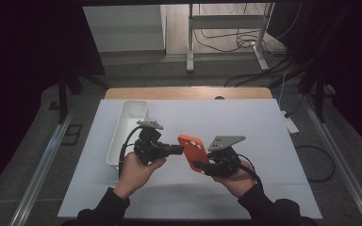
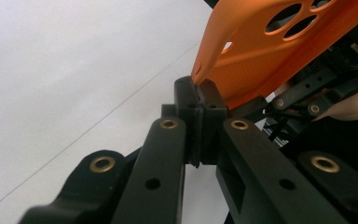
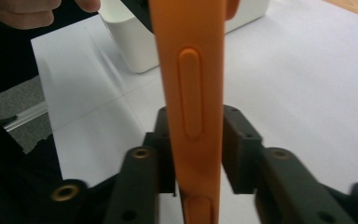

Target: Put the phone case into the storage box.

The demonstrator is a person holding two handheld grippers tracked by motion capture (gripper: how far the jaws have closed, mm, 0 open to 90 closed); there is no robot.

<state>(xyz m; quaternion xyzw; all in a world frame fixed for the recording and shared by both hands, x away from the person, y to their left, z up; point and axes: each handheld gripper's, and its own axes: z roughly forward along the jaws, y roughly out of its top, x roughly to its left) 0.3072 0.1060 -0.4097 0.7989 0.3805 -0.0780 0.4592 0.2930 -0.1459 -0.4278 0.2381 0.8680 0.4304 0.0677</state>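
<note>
Your left gripper is clamped tight on the thin edge of the orange phone case, jaws pressed together with the rim pinched at their tips. In the high view that left gripper reaches in level from the left and meets the case on its near-left edge, up off the table. Your right gripper has the case standing edge-on between its jaws; the left pad looks to be against it, but there's a gap on the right, so you've let go there, the case loosely straddled rather than squeezed. From above, your right gripper sits under the case's lower end, and the case tilts up and to the left between your two hands. Further out, the white bin lies just behind your left hand on the white table sheet, well clear of the case.
</note>
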